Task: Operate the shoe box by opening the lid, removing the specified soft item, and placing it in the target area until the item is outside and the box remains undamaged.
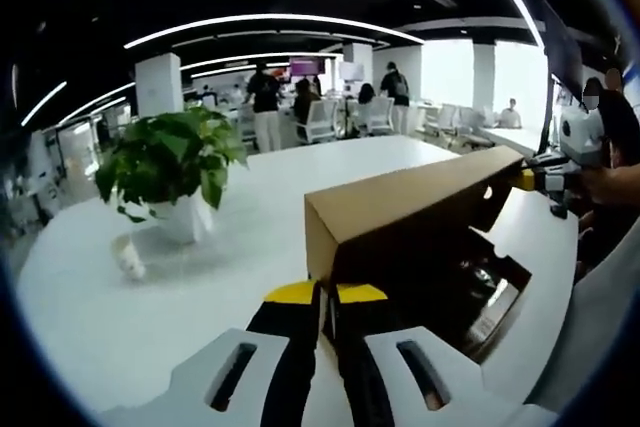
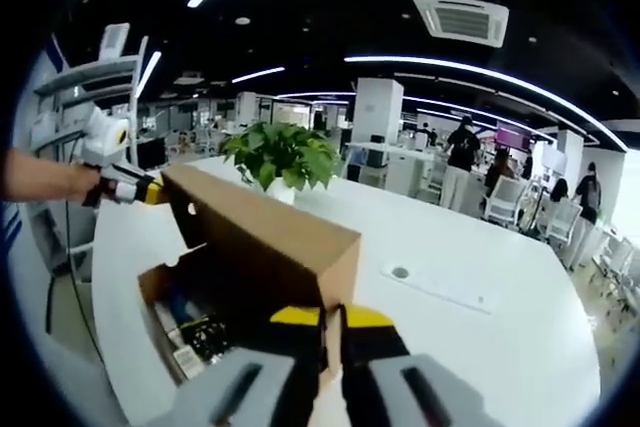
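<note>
Shoe box [image 1: 440, 277], brown cardboard, resting on a white table [image 1: 180, 277] with its lid [image 1: 415, 209] raised at a slant over the open body. In the left gripper view, the left gripper [image 1: 325, 295] stands just in front of the lid's near corner, its yellow-tipped jaws drawn close with the lid's edge at the tips; whether they actually pinch the cardboard cannot be told. Beyond the lid's far end, to the right of this gripper, the right gripper [image 1: 528, 179] meets the other corner. In the right gripper view, the right gripper [image 2: 332, 319] likewise sits at the lid [image 2: 265, 232], jaws narrow, grip uncertain; the left gripper [image 2: 150, 190] touches the far corner at upper left. Below the lid, the box interior [image 2: 190, 332] holds dark contents, too indistinct to name. A potted plant [image 1: 170, 162] stands on the table left of the left gripper, apart from the box.
</note>
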Available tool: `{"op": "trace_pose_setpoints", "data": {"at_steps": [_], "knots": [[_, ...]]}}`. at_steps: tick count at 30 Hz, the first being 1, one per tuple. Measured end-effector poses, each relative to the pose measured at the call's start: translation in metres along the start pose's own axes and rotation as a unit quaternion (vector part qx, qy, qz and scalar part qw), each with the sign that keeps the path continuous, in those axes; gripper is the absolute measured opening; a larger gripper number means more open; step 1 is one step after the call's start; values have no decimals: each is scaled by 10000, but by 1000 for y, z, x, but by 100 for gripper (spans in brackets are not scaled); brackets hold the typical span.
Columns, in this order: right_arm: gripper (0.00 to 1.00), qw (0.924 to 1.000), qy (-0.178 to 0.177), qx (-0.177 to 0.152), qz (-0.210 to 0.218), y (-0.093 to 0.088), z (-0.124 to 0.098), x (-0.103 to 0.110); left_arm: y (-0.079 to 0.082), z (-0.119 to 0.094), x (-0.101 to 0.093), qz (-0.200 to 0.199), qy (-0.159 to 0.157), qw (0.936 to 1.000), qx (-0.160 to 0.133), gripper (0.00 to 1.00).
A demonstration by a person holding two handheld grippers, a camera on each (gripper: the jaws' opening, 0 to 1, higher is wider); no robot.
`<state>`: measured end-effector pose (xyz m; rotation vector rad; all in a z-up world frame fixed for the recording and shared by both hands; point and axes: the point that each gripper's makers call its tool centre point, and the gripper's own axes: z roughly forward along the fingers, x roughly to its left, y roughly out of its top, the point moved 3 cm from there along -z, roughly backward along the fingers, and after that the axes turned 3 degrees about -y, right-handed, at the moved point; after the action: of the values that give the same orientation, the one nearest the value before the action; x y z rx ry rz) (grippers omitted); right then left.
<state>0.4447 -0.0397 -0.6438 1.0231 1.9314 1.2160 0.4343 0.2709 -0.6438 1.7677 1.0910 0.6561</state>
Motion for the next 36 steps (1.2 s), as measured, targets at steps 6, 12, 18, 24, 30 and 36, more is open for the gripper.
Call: {"op": "trace_pose_setpoints", "data": {"at_steps": [6,12,18,24,30,36], "knots": [[0,10000,-42,0,0,2,4,-4,2,4,2,11,-6,10000,-9,3],[0,10000,-22,8,-27,3,6,-5,0,12,4,43,26,10000,63,5],[0,10000,-38,11,17,5,9,-8,-4,15,5,7,38,9999,93,5],[0,10000,-48,18,69,7,11,-10,-17,20,7,-43,81,9997,222,3],[0,10000,-41,46,54,9,13,-11,-31,25,7,178,189,9987,439,3],[0,10000,-34,52,54,10,16,-13,-44,31,10,30,188,9984,529,3]]}}
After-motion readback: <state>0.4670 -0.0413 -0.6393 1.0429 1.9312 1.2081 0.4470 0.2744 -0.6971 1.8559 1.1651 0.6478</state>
